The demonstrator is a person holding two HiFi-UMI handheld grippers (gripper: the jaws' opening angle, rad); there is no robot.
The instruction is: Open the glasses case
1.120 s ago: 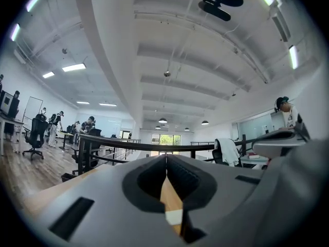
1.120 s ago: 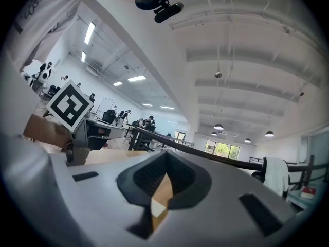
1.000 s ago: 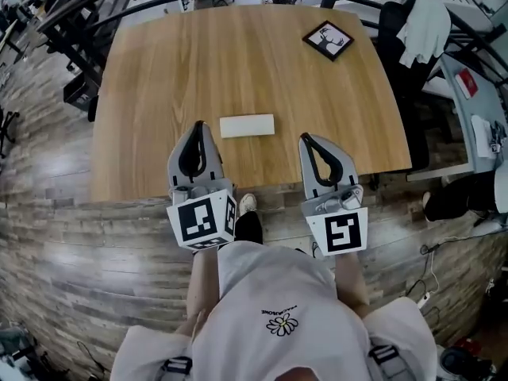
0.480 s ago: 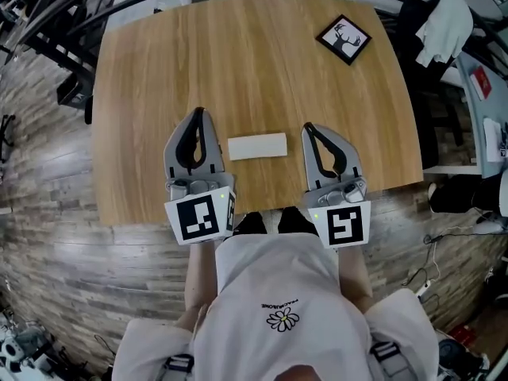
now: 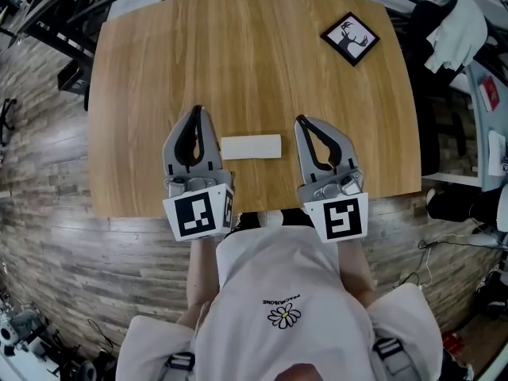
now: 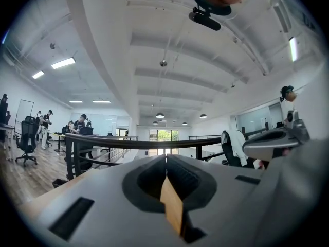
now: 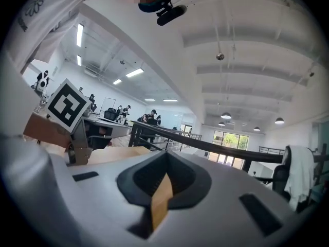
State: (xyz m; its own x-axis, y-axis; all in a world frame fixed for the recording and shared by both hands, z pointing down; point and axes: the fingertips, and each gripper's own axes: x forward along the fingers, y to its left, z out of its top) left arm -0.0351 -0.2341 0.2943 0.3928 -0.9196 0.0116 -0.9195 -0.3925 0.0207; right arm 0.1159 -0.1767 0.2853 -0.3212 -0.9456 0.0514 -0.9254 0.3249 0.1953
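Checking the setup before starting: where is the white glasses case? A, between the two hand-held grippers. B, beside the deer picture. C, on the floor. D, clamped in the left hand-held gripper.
A: the head view shows the glasses case lying on the table between the left hand-held gripper and the right hand-held gripper, both shut on nothing.

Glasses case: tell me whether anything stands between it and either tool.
Nothing visible does. The glasses case lies flat on the table, between the left tool and the right tool, with only bare wood in each gap. Both tools are shut and empty. The framed picture sits at the far corner.
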